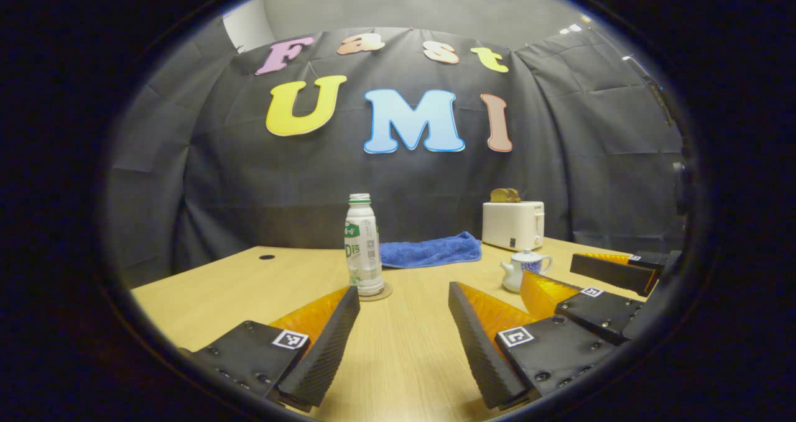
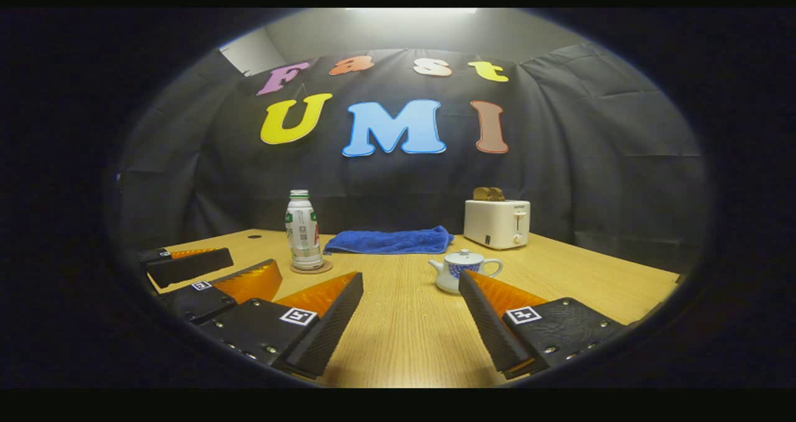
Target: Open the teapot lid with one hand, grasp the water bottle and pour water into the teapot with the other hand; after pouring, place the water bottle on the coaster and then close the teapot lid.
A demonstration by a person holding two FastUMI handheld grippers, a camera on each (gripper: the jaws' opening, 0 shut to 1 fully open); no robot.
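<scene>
Teapot [image 2: 457, 271] sat lidded, far right; water bottle [image 1: 363, 245] stood on its coaster [image 1: 378, 294], left. Both grippers [image 1: 403, 332] [image 2: 410, 322] gaped empty; lifting the lid seemed next.

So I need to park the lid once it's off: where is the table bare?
Bare wood lies between the water bottle on its coaster and the teapot, in front of the blue towel. More lies right of the teapot, in front of the toaster. The back edge is crowded.
</scene>
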